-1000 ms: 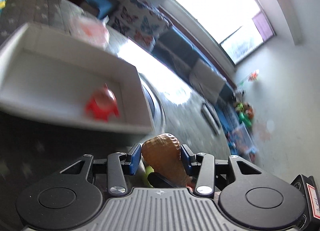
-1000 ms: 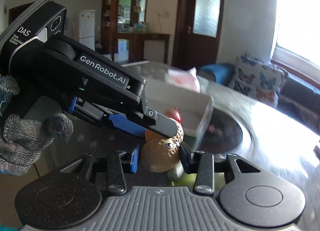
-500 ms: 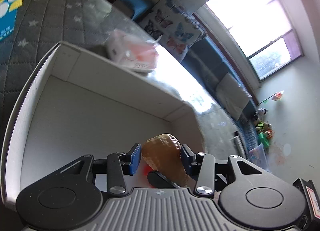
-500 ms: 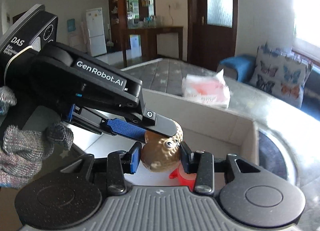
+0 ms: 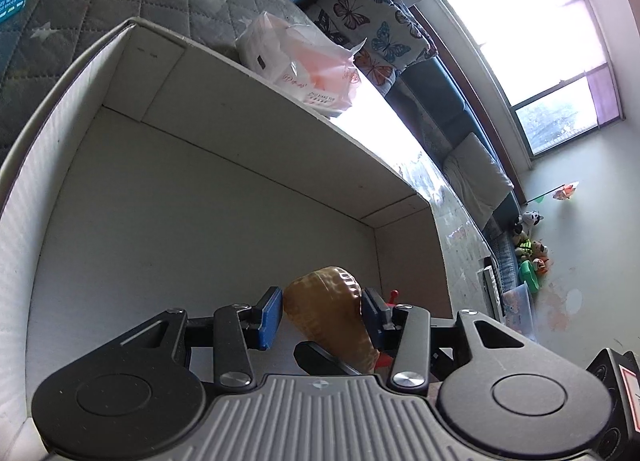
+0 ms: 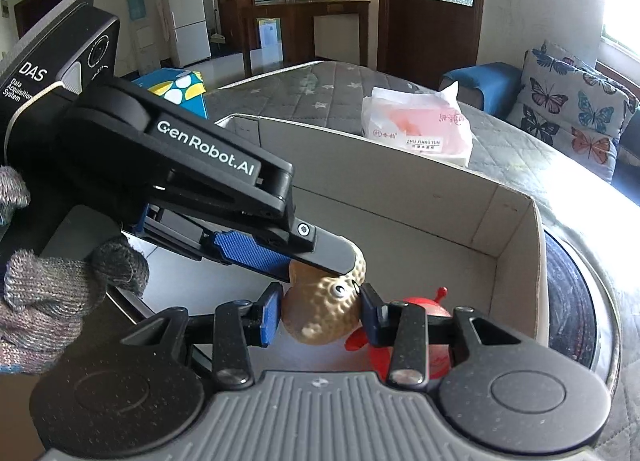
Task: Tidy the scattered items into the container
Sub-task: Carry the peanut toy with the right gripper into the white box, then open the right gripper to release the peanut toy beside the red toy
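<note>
Grey quilted, star-printed fabric covers the surface (image 5: 120, 1) under the white box (image 5: 248, 101) in our left wrist view, with a pink tissue pack (image 5: 304, 65) just behind the box's far wall and a butterfly cushion (image 5: 372, 21) and bright window beyond. Our left gripper (image 5: 322, 315) hangs over the box floor, its blue pads pinching the tan bumpy toy (image 5: 328, 317); a sliver of the red toy (image 5: 390, 297) shows beside the right pad.

From the right wrist view, the right gripper (image 6: 320, 315) is clamped on the same tan toy, on its rounded end with the small eye, while the left gripper reaches in from the left and grips it from above. A gloved hand (image 6: 60, 293) holds that tool. The red toy lies on the box floor, near the right-hand wall.

We judge that the toy is already above the box, so we would lower it clear of the red toy, open both grips together, then lift straight out.

Behind stand a dark wooden door (image 6: 432, 1), a cabinet and a white fridge (image 6: 188, 17).
</note>
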